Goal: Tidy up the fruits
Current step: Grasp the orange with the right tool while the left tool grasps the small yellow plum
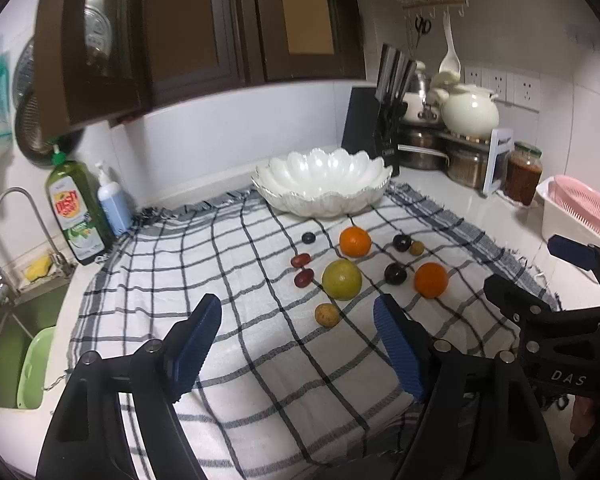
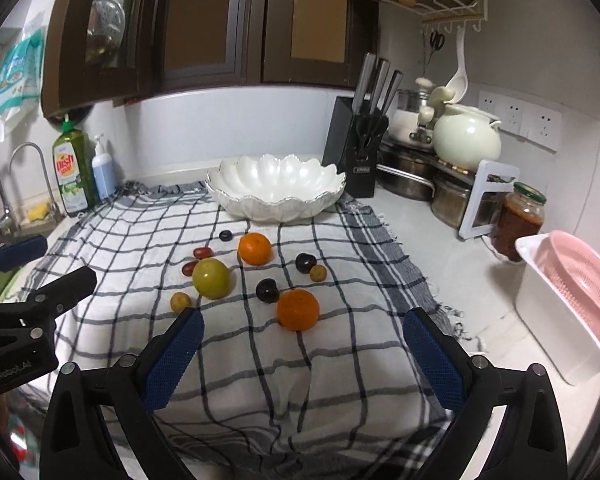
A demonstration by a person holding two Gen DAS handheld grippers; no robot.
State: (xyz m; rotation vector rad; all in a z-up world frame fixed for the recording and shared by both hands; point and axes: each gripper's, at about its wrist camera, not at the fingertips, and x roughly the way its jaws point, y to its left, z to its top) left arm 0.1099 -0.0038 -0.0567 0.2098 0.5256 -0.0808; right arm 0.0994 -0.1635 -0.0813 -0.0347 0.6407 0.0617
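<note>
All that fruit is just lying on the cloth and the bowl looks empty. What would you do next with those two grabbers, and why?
Probably ease the right gripper forward and down onto the nearest orange. That fruit lies just ahead of its open jaws, nothing is held yet, and the white bowl behind the fruit is empty.

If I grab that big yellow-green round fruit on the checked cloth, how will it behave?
The big yellow-green round fruit is smooth and nearly spherical, so a nudge would probably roll it toward the two small red oval fruits beside it. Its glossy skin might slip between narrow pads. The soft black-and-white checked cloth should slow any roll somewhat.
</note>
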